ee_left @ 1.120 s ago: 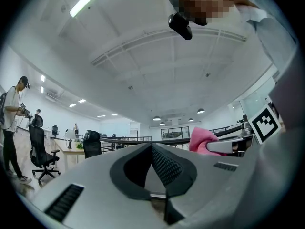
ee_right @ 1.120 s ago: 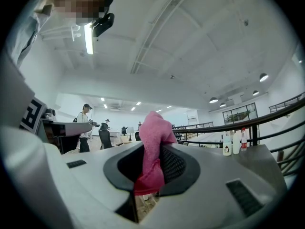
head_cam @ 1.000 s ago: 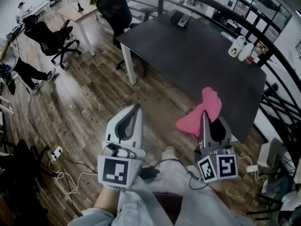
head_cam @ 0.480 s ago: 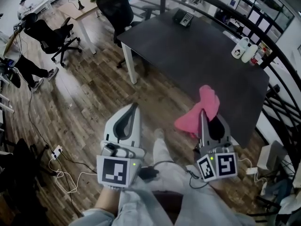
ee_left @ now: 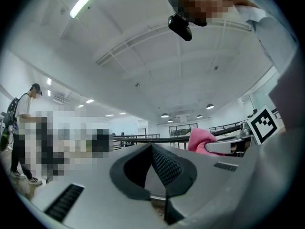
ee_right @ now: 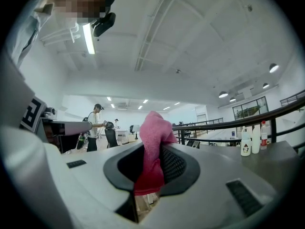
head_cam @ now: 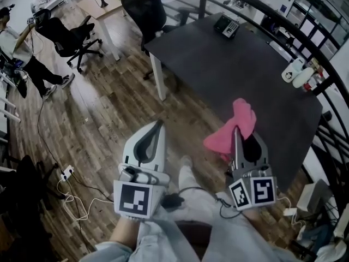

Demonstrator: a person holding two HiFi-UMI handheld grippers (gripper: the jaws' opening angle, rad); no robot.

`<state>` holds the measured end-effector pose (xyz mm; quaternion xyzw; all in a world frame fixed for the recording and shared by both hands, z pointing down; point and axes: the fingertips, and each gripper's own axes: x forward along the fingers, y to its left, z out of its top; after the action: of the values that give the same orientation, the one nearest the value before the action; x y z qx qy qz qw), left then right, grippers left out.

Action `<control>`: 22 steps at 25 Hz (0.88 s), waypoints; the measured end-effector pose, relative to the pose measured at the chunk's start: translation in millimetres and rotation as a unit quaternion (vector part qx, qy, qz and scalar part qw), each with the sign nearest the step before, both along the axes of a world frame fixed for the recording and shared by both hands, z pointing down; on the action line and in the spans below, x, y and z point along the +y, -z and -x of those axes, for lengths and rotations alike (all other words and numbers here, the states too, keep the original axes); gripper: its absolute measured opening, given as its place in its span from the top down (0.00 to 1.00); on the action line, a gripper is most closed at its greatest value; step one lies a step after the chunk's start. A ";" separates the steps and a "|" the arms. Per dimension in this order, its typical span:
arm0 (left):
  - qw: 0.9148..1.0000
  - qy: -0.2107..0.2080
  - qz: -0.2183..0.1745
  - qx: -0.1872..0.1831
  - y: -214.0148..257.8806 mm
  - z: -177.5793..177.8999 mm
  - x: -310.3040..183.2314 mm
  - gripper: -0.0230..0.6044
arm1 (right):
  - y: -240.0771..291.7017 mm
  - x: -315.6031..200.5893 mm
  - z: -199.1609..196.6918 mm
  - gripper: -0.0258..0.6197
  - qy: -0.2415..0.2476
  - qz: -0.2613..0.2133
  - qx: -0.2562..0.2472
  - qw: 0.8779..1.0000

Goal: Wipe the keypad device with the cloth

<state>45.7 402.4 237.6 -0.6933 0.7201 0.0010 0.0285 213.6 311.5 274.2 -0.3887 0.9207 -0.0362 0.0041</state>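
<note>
My right gripper (head_cam: 235, 131) has its fingers clamped on the pink cloth (head_cam: 242, 116), held up by the near edge of the dark bench (head_cam: 229, 75). My left gripper (head_cam: 160, 124) has its fingers pressed together with nothing between them. The keypad device (head_cam: 226, 26) sits at the bench's far corner, well apart from the cloth.

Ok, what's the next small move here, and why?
Probably carry the right tool forward toward the keypad device. Its jaws are shut on the pink cloth, so the cloth is ready. But the tool is at the near side of the dark table, and the device sits at the far corner, well apart from the cloth.
</note>
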 end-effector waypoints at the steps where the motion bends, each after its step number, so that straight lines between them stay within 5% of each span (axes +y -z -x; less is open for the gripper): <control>1: 1.000 0.003 0.001 0.000 -1.0 3.3 -7.5 0.96 | -1.2 -8.1 4.4 0.84 0.004 0.001 0.000 1.000; 22: 0.999 0.054 0.000 0.000 4.4 81.5 -176.2 0.96 | -1.6 -195.2 95.9 0.84 0.059 0.005 -0.001 0.998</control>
<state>-35.8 226.1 233.2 -0.6536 0.7563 -0.0002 0.0283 117.7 116.3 275.7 -0.3337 0.9418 -0.0417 0.0011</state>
